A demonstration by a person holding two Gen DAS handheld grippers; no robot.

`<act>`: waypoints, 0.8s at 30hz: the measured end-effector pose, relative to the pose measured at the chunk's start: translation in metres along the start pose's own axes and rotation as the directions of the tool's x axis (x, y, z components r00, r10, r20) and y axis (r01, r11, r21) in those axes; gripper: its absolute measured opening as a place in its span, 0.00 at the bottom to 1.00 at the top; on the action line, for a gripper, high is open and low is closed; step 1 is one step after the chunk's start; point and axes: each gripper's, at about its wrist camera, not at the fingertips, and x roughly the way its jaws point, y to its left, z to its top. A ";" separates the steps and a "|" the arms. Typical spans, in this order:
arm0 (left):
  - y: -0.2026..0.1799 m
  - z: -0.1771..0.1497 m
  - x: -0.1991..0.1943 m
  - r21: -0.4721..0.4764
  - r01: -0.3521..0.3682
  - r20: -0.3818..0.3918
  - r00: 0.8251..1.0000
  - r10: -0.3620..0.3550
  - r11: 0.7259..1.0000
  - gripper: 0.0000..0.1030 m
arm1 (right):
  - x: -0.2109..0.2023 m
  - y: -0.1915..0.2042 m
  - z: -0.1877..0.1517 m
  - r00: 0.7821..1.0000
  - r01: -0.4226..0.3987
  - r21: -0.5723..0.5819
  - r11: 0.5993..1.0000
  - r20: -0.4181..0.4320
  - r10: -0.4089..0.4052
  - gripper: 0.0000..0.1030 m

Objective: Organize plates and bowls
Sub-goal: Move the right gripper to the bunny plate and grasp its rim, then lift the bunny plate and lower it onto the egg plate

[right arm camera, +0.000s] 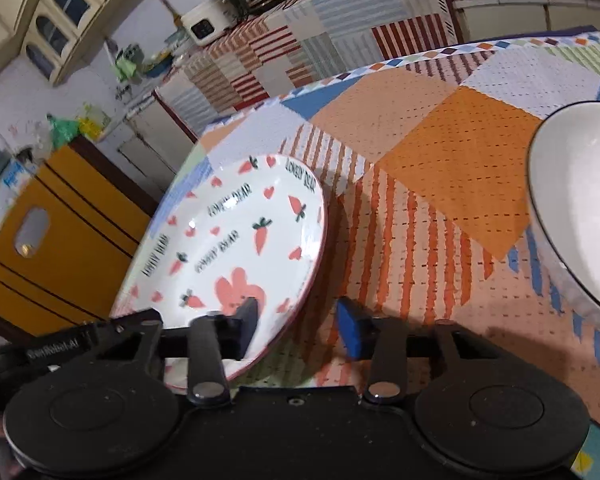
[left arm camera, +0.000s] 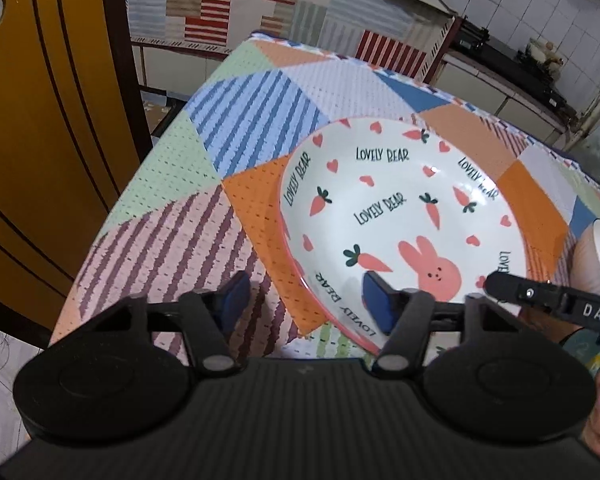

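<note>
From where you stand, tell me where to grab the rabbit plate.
Take the plate by its near rim, coming from the table's near edge. It is shallow with a thin raised lip, and both grippers, left and right, already straddle that lip, one finger over the plate, one outside, jaws not yet pressing.

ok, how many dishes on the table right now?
2. The plate sits near the table's front edge, with both grippers straddling its rim. The white bowl stands to its right. Table corners are out of view, so more may be hidden.
</note>
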 end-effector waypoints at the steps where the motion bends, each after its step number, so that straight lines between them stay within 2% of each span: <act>1: 0.000 -0.001 0.002 -0.009 -0.004 0.002 1.000 0.004 1.000 0.47 | 0.001 0.000 0.000 1.000 -0.005 -0.001 1.000 0.006 0.005 0.28; 3: 0.000 -0.002 0.003 -0.008 0.015 0.016 1.000 -0.015 1.000 0.34 | 0.004 0.000 0.002 1.000 -0.027 -0.007 1.000 0.007 0.027 0.17; 4: 0.000 -0.001 0.003 -0.013 0.028 0.017 0.999 -0.028 1.000 0.32 | 0.004 0.001 0.002 1.000 -0.020 -0.019 1.000 0.009 0.020 0.17; 5: -0.001 -0.001 0.004 -0.017 0.036 0.015 0.999 -0.036 0.999 0.25 | 0.005 0.003 0.002 1.000 -0.010 -0.033 0.999 0.009 0.010 0.17; 6: -0.003 -0.001 0.004 -0.017 0.050 0.012 0.999 -0.049 0.999 0.21 | 0.005 0.005 0.002 1.000 -0.004 -0.041 0.999 0.006 0.004 0.18; 9: -0.006 -0.001 0.002 -0.022 0.032 0.007 0.999 -0.032 0.999 0.21 | 0.005 0.006 0.006 1.000 -0.006 -0.030 1.000 -0.027 0.005 0.18; 15: -0.004 -0.006 -0.007 -0.021 0.091 -0.044 0.995 -0.092 0.996 0.21 | -0.010 0.009 0.005 0.999 -0.009 -0.075 0.997 -0.052 0.005 0.19; 18: -0.008 -0.012 -0.018 -0.003 0.106 -0.043 0.993 -0.106 0.994 0.21 | -0.020 0.007 0.001 0.998 -0.027 -0.100 0.995 -0.060 0.021 0.19; 24: -0.016 -0.019 -0.047 -0.001 0.133 -0.033 0.991 -0.133 0.991 0.21 | -0.048 0.005 -0.006 0.998 -0.062 -0.102 0.993 -0.019 0.060 0.20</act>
